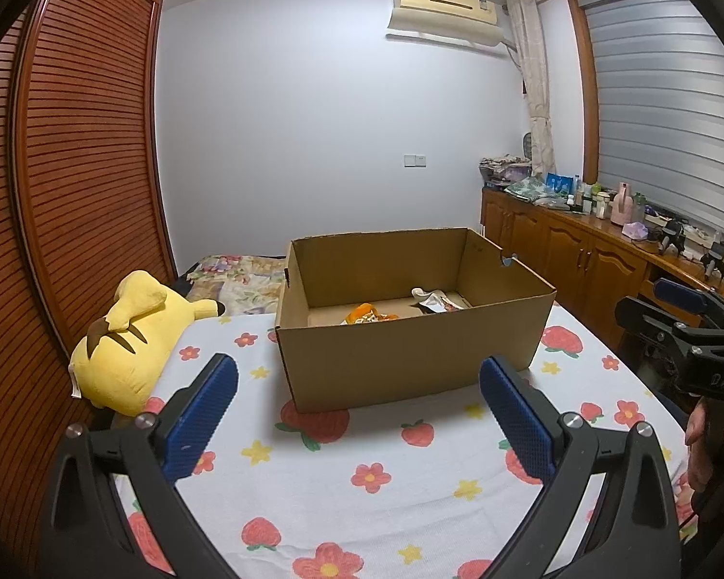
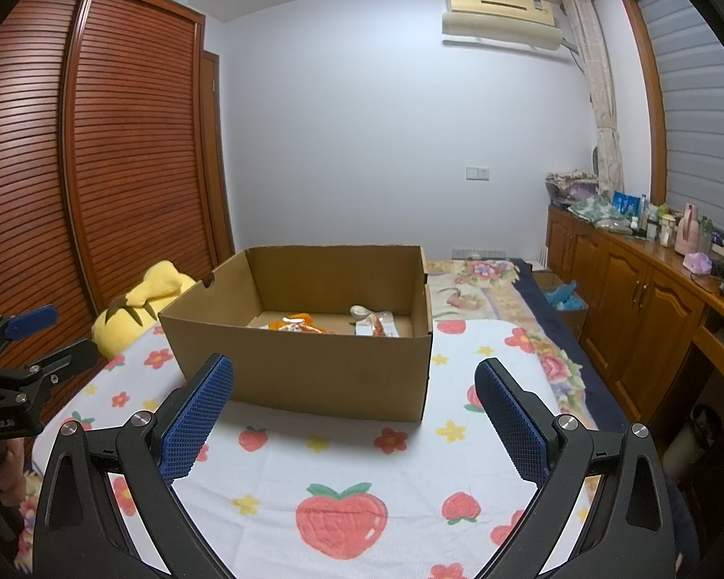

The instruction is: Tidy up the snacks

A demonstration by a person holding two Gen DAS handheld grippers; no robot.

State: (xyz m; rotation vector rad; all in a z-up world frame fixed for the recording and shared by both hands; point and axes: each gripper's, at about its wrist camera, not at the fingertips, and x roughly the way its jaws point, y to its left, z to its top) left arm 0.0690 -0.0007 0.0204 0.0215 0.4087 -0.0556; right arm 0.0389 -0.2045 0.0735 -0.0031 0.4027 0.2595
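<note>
— What do we see, biggest thing first?

— We see the bed with a white blanket printed with strawberries and flowers (image 1: 362,506), and on it the open brown cardboard box (image 1: 405,362). A yellow plush toy (image 1: 125,347) lies to the box's left.

— And the snacks?

— Inside the box we find an orange snack packet (image 2: 297,324) on the floor, and a white-and-silver snack pouch (image 2: 374,323) just right of it, apart from it.

— Our grippers?

— We hold the left gripper (image 1: 359,415) and the right gripper (image 2: 355,415) short of the box, above the blanket; both sets of jaws are spread wide and hold nothing.
</note>
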